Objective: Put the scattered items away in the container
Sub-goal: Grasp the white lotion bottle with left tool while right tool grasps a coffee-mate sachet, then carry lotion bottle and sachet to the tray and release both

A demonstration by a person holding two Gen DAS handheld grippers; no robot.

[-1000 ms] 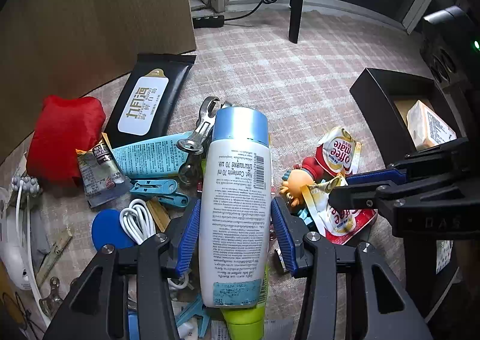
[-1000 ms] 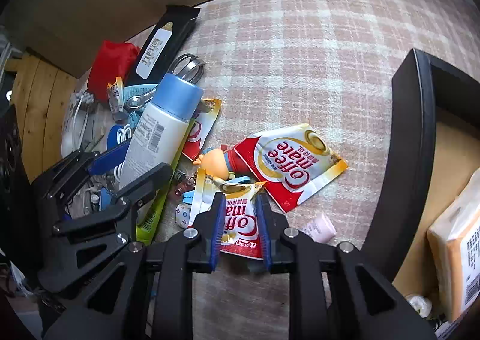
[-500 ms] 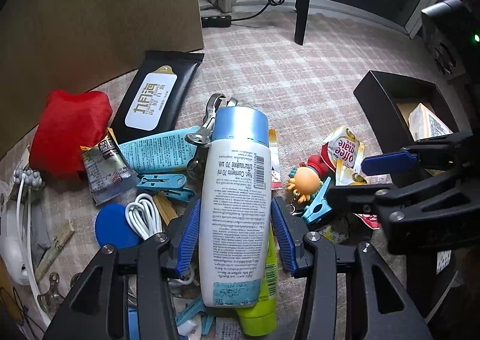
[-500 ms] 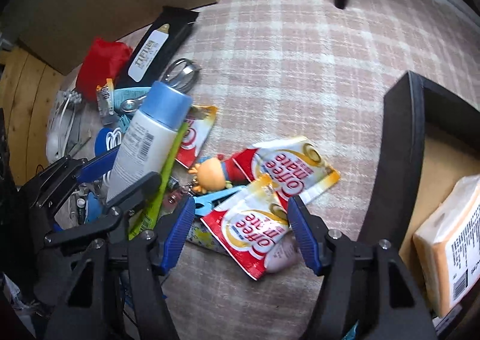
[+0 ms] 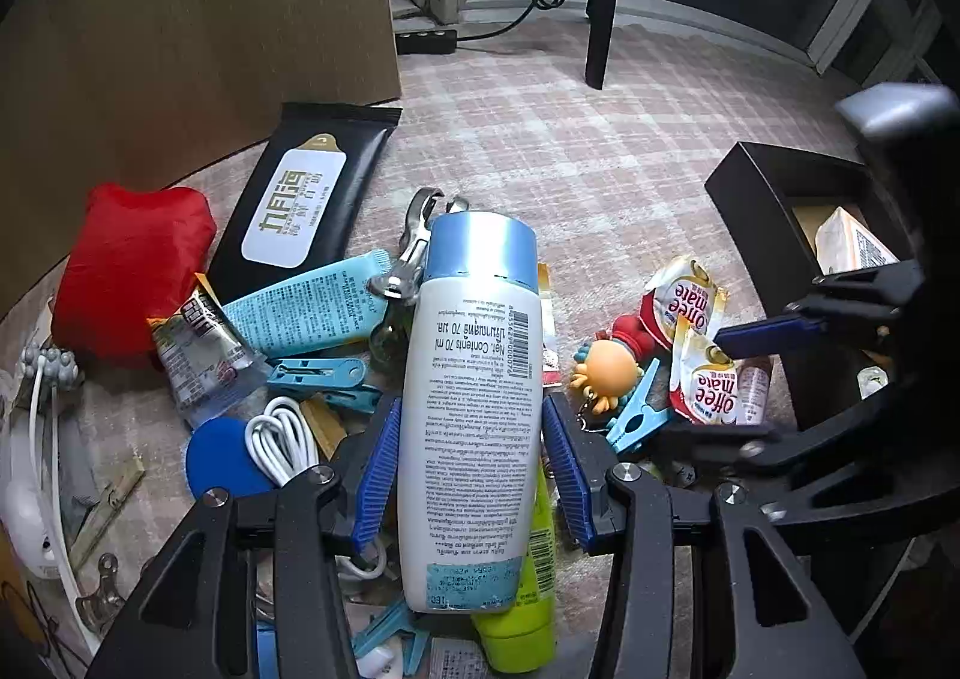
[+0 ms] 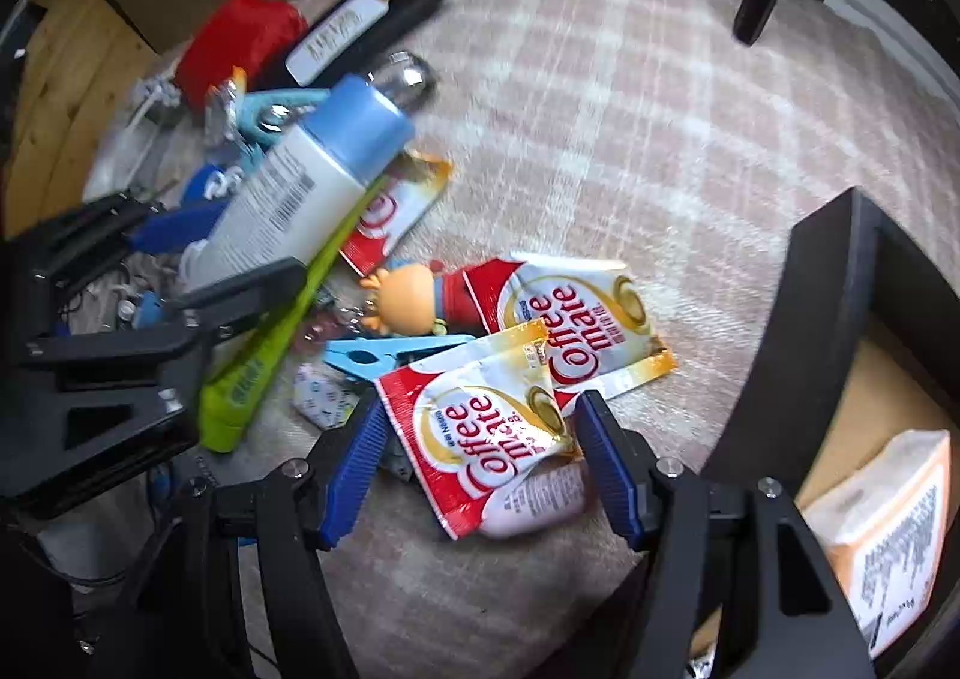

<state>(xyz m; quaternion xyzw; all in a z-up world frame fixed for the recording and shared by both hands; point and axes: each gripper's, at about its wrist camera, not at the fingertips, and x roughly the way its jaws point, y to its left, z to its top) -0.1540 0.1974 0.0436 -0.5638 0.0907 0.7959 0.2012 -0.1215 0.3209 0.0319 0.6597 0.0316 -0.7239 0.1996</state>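
Since the earlier frame, the right gripper point(image 6: 477, 460) has let go of the red-and-white Coffee mate sachet point(image 6: 480, 427) and spread its jaws, which now straddle it untouching on the pink checked rug point(image 6: 600, 109). Clamped in the left gripper point(image 5: 471, 475) is the white plastic bottle with a blue cap point(image 5: 474, 391), above the clutter. Off right sits the black box container point(image 6: 828, 319).

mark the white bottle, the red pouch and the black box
white bottle point(image 5: 468, 409), left wrist view, label at mid-body
red pouch point(image 5: 129, 283), left wrist view, middle of the fabric
black box point(image 6: 804, 331), right wrist view, outer side wall
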